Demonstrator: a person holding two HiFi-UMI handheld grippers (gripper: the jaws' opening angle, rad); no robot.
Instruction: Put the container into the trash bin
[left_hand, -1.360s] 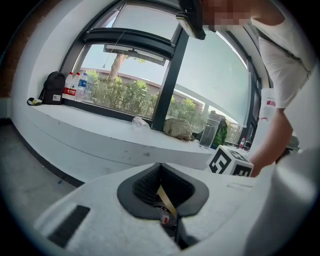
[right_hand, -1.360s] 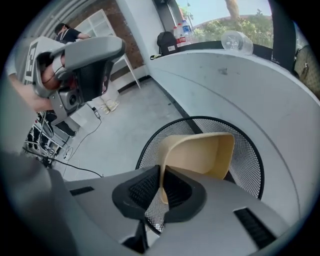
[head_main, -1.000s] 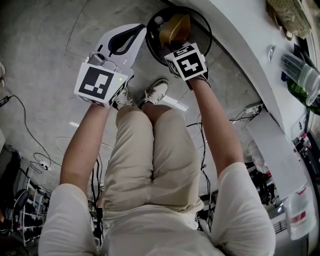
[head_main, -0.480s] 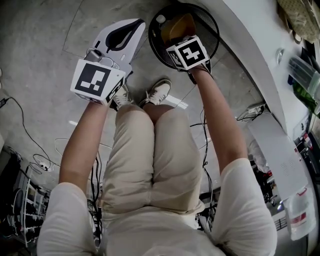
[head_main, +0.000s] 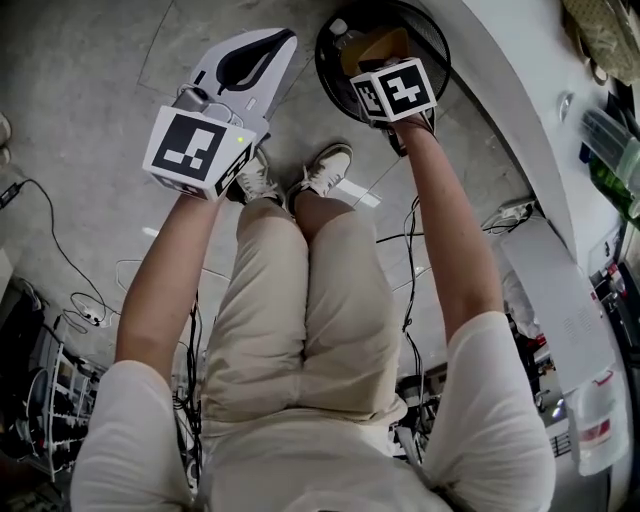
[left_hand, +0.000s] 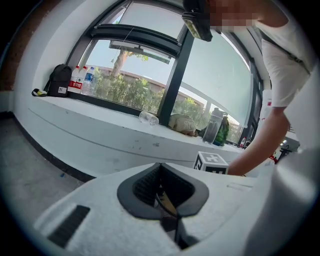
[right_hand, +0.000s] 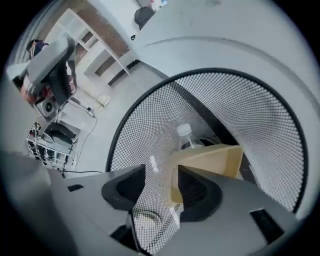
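A black mesh trash bin (head_main: 325, 70) stands on the floor beside a white curved counter. My right gripper (head_main: 390, 85) points steeply down into its mouth (right_hand: 280, 115). A tan container (right_hand: 210, 161) hangs inside the rim and shows past the marker cube (head_main: 378, 47). The right gripper's (right_hand: 162, 187) jaws are opening. The container leans on the right-hand pad and the other pad stands clear of it. A plastic bottle (right_hand: 184, 135) lies in the bin. My left gripper (head_main: 270, 45) hovers over the floor left of the bin, its jaws (left_hand: 161, 192) shut with nothing held.
The person's shoes (head_main: 325, 172) stand just short of the bin. Cables (head_main: 70, 300) trail over the floor at the left. The counter (head_main: 500, 80) curves round the bin's right side. In the left gripper view a window sill carries bottles and a black bag (left_hand: 59, 80).
The right gripper has sunk a little toward the bin's mouth, and the container now sits within the rim. The left gripper has drifted slightly.
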